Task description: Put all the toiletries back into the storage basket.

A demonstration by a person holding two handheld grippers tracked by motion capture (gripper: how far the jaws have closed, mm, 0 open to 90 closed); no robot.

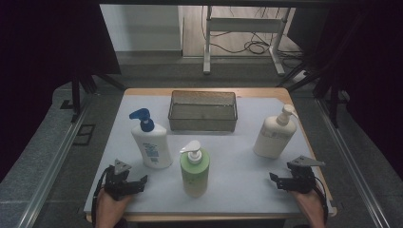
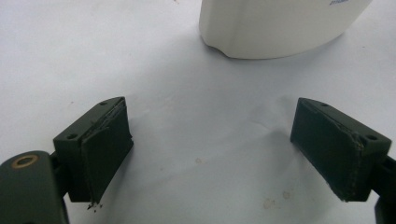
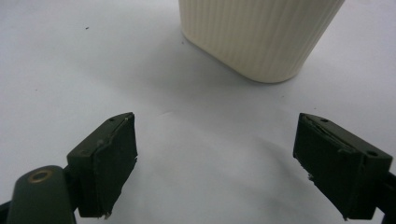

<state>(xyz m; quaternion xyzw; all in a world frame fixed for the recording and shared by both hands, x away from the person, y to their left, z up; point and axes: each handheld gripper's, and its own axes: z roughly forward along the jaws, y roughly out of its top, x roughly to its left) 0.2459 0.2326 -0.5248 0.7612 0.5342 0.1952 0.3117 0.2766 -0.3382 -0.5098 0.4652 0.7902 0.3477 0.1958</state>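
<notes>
We count three pump bottles: blue-capped bottle point(image 1: 151, 142) left of centre, green bottle point(image 1: 194, 170) at centre, cream bottle point(image 1: 274, 133) right. One mesh basket point(image 1: 203, 110) sits above. Left gripper point(image 1: 140, 183) and right gripper point(image 1: 275, 179) fingers stand open and empty near the tabletop point(image 1: 237, 185) lower edge, bare surface between.

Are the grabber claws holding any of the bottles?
No. The left gripper and right gripper are both open and empty, resting on the table.
</notes>
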